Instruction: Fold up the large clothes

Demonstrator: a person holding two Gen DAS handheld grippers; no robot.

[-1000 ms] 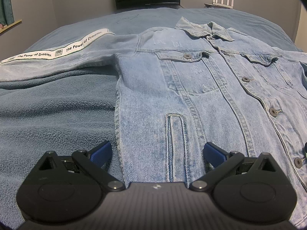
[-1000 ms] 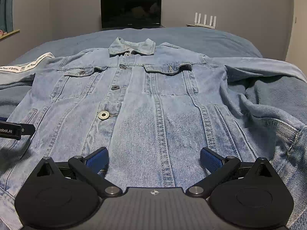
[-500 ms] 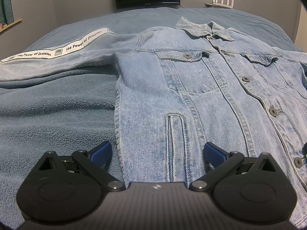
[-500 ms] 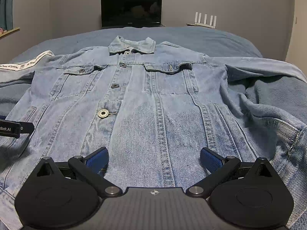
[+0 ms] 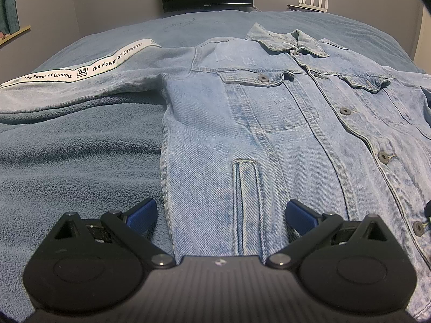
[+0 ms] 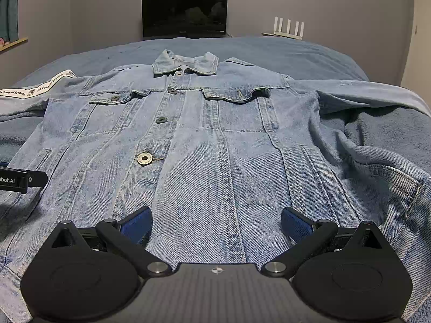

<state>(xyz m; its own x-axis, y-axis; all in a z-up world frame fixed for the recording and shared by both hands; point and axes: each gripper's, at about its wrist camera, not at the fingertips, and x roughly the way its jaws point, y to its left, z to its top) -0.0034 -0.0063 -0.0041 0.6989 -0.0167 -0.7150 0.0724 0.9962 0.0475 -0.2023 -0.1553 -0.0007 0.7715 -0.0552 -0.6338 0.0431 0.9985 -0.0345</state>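
Observation:
A light blue denim jacket (image 5: 282, 123) lies flat and buttoned, front up, on a blue bed; it also shows in the right wrist view (image 6: 215, 140). Its left sleeve (image 5: 80, 86) with a white printed stripe stretches out to the left. Its right sleeve (image 6: 377, 140) lies bunched at the right. My left gripper (image 5: 219, 214) is open and empty over the jacket's lower left edge near the slit pocket. My right gripper (image 6: 215, 223) is open and empty over the jacket's lower right front. The left gripper's tip (image 6: 21, 180) shows at the left edge of the right wrist view.
The blue fleece blanket (image 5: 67, 167) covers the bed. A dark screen (image 6: 186, 10) and a white router (image 6: 288, 27) stand by the far wall behind the bed. A shelf edge (image 6: 13, 44) is at the far left.
The right gripper has risen or drawn back slightly, so the jacket sits a little lower in its view. The left gripper has barely moved. Both stay open.

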